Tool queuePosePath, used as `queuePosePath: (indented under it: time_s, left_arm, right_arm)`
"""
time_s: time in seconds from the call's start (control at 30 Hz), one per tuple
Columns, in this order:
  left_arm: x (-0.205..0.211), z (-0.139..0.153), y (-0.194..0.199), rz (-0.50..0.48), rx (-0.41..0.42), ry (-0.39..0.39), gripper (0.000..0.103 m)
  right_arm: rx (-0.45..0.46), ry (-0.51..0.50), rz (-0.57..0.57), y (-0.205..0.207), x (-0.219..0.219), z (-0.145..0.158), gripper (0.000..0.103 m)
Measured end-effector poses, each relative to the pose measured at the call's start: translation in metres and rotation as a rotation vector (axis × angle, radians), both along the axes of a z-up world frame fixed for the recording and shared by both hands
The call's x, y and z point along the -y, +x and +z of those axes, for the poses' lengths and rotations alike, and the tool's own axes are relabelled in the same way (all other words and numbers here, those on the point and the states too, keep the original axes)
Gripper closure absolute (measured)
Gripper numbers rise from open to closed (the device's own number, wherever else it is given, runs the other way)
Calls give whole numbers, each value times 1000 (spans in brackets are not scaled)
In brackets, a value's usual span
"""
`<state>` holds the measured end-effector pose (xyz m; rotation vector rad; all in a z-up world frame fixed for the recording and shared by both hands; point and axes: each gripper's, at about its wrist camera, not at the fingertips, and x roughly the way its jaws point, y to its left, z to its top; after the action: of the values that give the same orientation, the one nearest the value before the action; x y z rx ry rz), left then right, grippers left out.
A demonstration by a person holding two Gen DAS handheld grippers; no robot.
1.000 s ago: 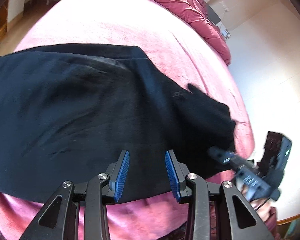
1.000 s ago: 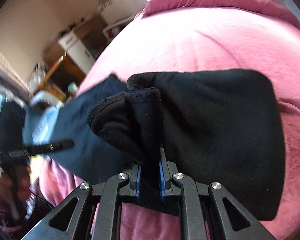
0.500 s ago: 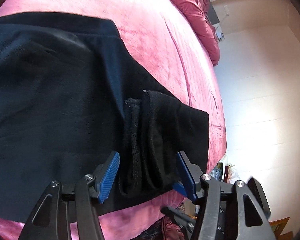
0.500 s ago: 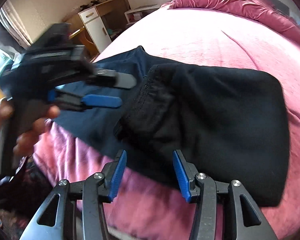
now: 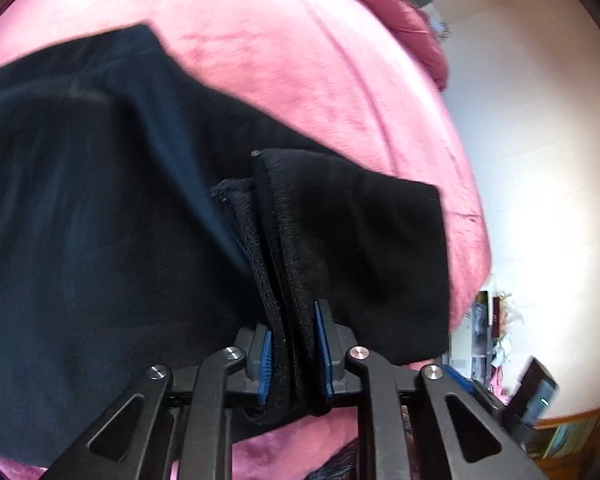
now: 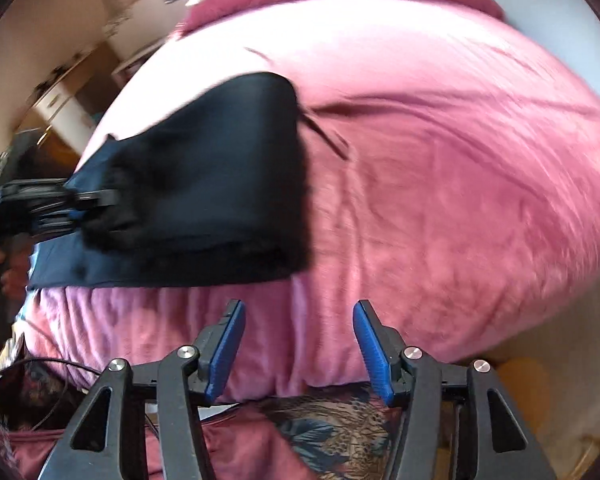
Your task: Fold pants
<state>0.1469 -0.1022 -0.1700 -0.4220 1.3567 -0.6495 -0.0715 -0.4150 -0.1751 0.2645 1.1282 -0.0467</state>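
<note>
Dark navy pants (image 5: 100, 216) lie partly folded on a pink bed; they also show in the right wrist view (image 6: 220, 184). My left gripper (image 5: 294, 344) is shut on the bunched cuff ends of the pants (image 5: 284, 264) at the near edge of the fabric. In the right wrist view the left gripper (image 6: 80, 204) shows at the pants' left side, clamped on the fabric. My right gripper (image 6: 298, 344) is open and empty, held off the near edge of the bed, clear of the pants.
The pink bedspread (image 6: 440, 160) covers the bed, with a crimson duvet (image 5: 404, 12) at its head. A white wall (image 5: 532, 140) is on the right. Wooden furniture (image 6: 60, 92) stands at the far left. Patterned fabric (image 6: 332, 420) lies below the bed edge.
My left gripper closed on the bunched cuffs. My right gripper let go of the fabric, opened and pulled back to the right, off the bed edge.
</note>
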Motion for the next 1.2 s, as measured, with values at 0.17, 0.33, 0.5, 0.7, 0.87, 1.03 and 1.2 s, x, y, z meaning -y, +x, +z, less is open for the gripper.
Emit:
queuePosePath:
  time_s: [0.17, 0.33, 0.5, 0.7, 0.87, 1.03, 1.2]
  left_arm:
    - [1, 35, 3, 7, 52, -96, 86]
    - [2, 75, 4, -10, 129, -170, 87]
    - [-9, 78, 4, 32, 161, -158, 90]
    - [-20, 1, -7, 43, 66, 23, 90]
    - [-27, -30, -17, 60, 47, 43, 90]
    - [-18, -18, -23, 23, 103, 83, 90]
    - [-8, -9, -31, 1, 191, 122, 90]
  right_arm:
    - [27, -1, 9, 20, -12, -2, 40]
    - [51, 4, -91, 45, -17, -8, 36]
    - [15, -196, -140, 46, -10, -23, 32]
    - [-4, -156, -149, 49, -5, -35, 28]
    - [-4, -146, -123, 52, -10, -36, 25]
    - [-31, -142, -64, 39, -15, -13, 23]
    - [65, -139, 40, 26, -20, 33, 23]
